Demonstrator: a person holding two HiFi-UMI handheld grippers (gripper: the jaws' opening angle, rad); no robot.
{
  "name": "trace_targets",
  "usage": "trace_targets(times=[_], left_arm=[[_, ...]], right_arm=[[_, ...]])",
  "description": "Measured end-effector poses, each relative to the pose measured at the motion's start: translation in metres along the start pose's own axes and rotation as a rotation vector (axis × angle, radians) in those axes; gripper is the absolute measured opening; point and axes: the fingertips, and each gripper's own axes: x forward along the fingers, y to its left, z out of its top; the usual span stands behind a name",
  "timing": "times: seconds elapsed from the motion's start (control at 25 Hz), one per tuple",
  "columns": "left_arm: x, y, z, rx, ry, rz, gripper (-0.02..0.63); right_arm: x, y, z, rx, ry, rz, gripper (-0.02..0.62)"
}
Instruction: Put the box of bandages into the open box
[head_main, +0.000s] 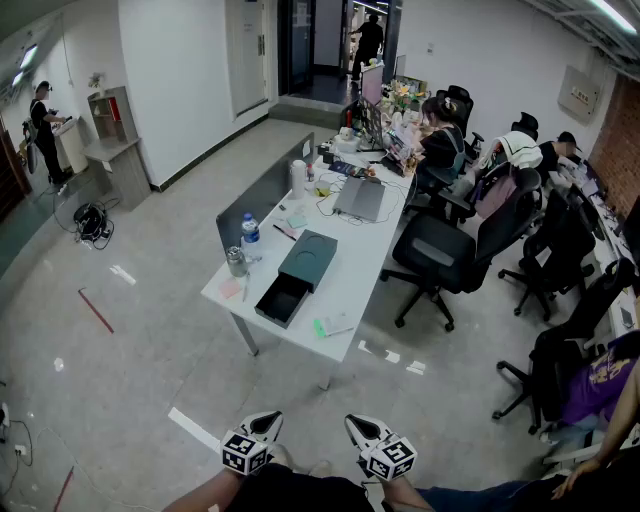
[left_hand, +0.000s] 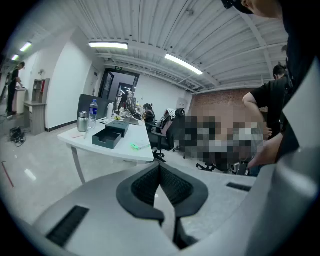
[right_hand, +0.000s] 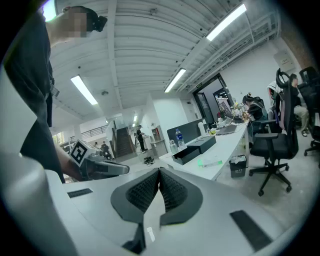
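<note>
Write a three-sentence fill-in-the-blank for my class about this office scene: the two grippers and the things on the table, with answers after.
1. The jaws of the left gripper and of the right gripper are both ____.
2. The green box of bandages lies on the white ____, outside the open box.
3. The water bottle has a ____ cap.
Missing words: shut; table; blue.

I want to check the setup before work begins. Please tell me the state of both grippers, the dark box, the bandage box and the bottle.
left gripper: shut, nothing between the jaws.
right gripper: shut, nothing between the jaws.
dark box: open, drawer pulled out.
box of bandages: lying flat on the table, outside the dark box.
water bottle: standing upright.
</note>
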Motion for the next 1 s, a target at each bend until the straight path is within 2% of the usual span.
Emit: trace_targets(times=[0.44, 0.68, 1.0], left_arm=[[-0.012, 0.035, 0.010, 0.010, -0.007, -0.011, 0.008], [-0.006, 0.054, 0.024, 0.021, -0.024, -0.039, 0.008], [-0.005, 0.079, 0.023, 0.046, -0.015, -0.071, 0.008]], right_arm=[[0.023, 0.015, 0.006, -0.005, -0.005, -0.034, 0.026], [0.037, 0.010, 0.014, 0.010, -0.045, -0.089, 0.026], [0.060, 0.014, 0.012, 0.012, -0.030, -0.136, 0.026]])
